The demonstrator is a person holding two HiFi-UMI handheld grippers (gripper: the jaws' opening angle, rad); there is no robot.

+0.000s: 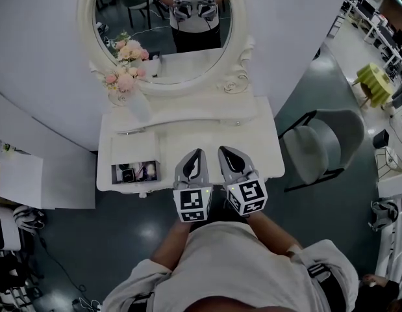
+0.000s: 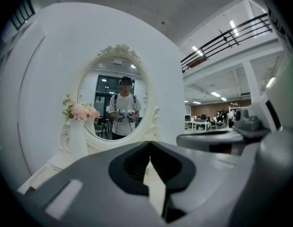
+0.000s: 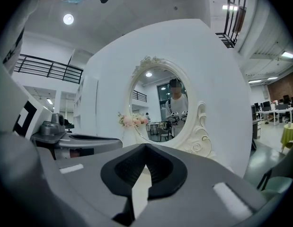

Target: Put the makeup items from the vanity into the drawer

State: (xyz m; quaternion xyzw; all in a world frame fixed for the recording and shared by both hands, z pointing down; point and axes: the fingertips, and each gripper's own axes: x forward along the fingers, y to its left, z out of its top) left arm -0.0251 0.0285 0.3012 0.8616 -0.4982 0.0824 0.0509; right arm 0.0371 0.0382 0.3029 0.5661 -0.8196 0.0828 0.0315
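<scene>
**Two closed grippers over the vanity, makeup in the drawer**

At the left front corner of the white vanity (image 1: 188, 130) a drawer (image 1: 135, 184) stands open. The makeup items (image 1: 134, 172) lie inside it. They are small and mostly dark from up here, so they may be little pots or boxes, but it is hard to say.

At the back left of the vanity stands a white vase (image 1: 138, 106) with pink flowers (image 1: 125, 80). Behind the vanity, in the middle, is a big oval mirror (image 1: 163, 25) with a curly white frame. In the glass you can see the person holding both grippers up.

Over the front middle of the vanity is the left gripper (image 1: 197, 152). It points toward the mirror. Its two jaws are pressed together at the tip, and nothing sits between them. It does not touch the vanity top.

Just beside it, also over the front middle of the vanity, is the right gripper (image 1: 225, 149). Its jaws are pressed together too, with nothing pinched in them. It also points at the mirror.

To the right of the vanity, on the dark floor, stands a grey chair (image 1: 324, 145).
</scene>
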